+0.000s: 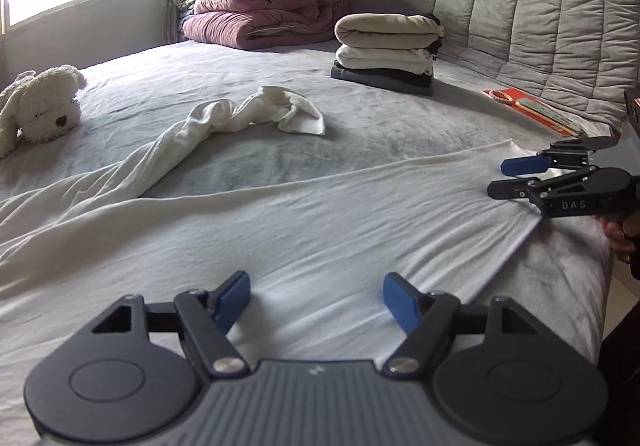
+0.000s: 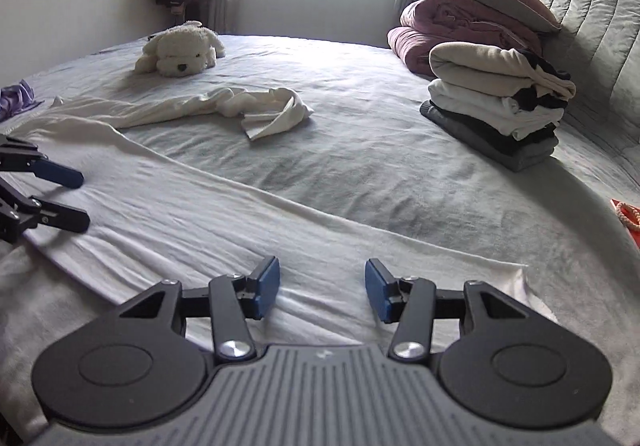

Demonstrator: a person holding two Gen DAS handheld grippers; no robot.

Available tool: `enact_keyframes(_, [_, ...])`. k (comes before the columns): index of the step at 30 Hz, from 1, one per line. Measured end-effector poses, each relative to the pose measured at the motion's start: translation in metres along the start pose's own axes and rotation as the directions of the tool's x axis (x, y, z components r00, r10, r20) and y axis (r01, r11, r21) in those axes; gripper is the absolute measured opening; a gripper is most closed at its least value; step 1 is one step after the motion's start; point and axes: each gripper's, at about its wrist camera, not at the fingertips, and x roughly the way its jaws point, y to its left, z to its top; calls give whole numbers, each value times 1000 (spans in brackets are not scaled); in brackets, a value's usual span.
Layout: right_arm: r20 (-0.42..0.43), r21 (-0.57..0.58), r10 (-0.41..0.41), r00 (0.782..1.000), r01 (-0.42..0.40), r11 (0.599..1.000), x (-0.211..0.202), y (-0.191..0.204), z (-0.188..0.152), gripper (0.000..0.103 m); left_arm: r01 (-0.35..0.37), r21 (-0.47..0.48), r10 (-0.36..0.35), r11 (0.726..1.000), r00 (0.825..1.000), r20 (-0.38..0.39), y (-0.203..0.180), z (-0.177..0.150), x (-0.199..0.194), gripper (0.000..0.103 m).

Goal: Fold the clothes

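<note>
A white garment [image 1: 280,230] lies spread flat across the near part of the grey bed, with a twisted sleeve [image 1: 224,122] trailing toward the middle. It also shows in the right wrist view [image 2: 224,218]. My left gripper [image 1: 316,296] is open, just above the garment's near edge; it appears at the left of the right wrist view [image 2: 82,200]. My right gripper [image 2: 322,288] is open over the garment's corner; it shows at the right of the left wrist view [image 1: 500,178]. Neither holds cloth.
A stack of folded clothes [image 1: 386,54] stands near the quilted headboard [image 1: 520,14]. Maroon duvet and pillow [image 1: 268,6] sit behind it. A white plush dog [image 1: 40,108] lies at the far side. A red book [image 1: 536,110] lies by the headboard. A purple cloth [image 2: 16,98] lies at the bed's edge.
</note>
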Motion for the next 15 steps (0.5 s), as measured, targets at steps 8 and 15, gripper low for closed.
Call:
enact_keyframes(8, [-9,79,-91,996,91,993,-30,-60,-32,63,3,-29,-3,1000,1000,1,58,-49,-63,82])
enact_keyframes(15, [-8,137,-141,990,141,980,-44,-70,-30,65,-36,-80,39,996,999,34,95,-70,-110,82])
